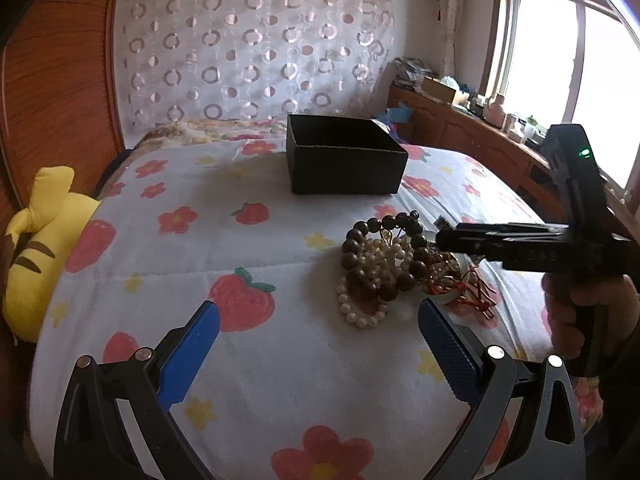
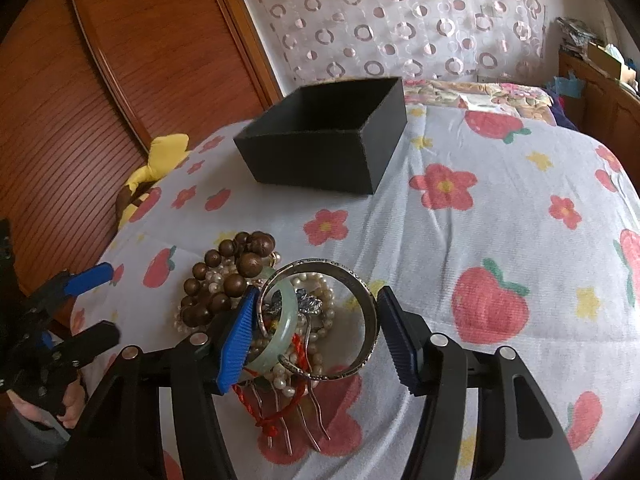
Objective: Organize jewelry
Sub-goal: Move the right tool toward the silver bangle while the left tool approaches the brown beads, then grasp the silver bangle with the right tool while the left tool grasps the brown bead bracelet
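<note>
Several tangled pieces lie heaped in front of the box (image 2: pixel 324 136): the right gripper (image 2: pixel 316 328) stands spread astride the silver bangle (image 2: pixel 360 292), pads not visibly pressing, the left gripper (image 1: pixel 320 344) spread and empty; judged rigid, slippery, best pinched across its rim.

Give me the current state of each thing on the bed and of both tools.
Black box: open, no lid, upright on the bedspread; inside hidden.
Silver bangle: on the jewelry pile, between the right tool's pads.
Jade bangle: in the pile, against the left pad.
Wooden bead bracelet: heaped on the pearls.
Hair comb: lying flat.
Right tool: open around the bangles.
Left tool: open, empty.
</note>
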`<state>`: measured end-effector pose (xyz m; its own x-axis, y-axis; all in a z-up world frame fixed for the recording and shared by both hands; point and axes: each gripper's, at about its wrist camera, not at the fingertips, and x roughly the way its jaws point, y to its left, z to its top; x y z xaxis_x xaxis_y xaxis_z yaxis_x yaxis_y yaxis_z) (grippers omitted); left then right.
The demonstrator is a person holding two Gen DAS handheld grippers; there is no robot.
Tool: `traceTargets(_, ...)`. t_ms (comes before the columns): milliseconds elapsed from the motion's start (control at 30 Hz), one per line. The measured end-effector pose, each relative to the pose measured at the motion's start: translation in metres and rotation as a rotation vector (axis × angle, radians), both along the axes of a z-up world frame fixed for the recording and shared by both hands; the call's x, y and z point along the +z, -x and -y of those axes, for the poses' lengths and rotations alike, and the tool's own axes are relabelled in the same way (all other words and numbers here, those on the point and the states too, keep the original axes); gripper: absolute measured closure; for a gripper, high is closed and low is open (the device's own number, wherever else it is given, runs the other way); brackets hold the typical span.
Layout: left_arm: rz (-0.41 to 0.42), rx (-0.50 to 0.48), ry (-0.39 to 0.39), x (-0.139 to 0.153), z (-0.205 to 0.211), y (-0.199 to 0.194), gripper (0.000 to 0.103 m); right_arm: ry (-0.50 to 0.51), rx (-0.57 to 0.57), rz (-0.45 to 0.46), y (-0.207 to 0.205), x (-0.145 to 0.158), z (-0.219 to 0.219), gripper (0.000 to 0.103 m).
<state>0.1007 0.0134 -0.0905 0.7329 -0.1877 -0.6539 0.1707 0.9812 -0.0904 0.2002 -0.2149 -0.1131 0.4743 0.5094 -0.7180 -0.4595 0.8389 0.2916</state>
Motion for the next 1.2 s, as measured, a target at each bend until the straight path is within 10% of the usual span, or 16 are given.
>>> traceTargets(500, -0.048, -0.090, 0.004, 0.007, 0.024, -0.041, 0.008, 0.054, -0.047, 0.111, 0.056, 0.020, 0.050, 0.040)
traceTargets(800, -0.117, -0.100, 0.031, 0.004, 0.017, -0.069, 0.073, 0.088, -0.049, 0.126, 0.078, 0.009, 0.046, 0.040)
traceTargets(1200, -0.219, -0.130, 0.033, -0.015, 0.018, -0.095, 0.086, 0.119, -0.066, 0.130, 0.081, -0.004, 0.040, 0.040)
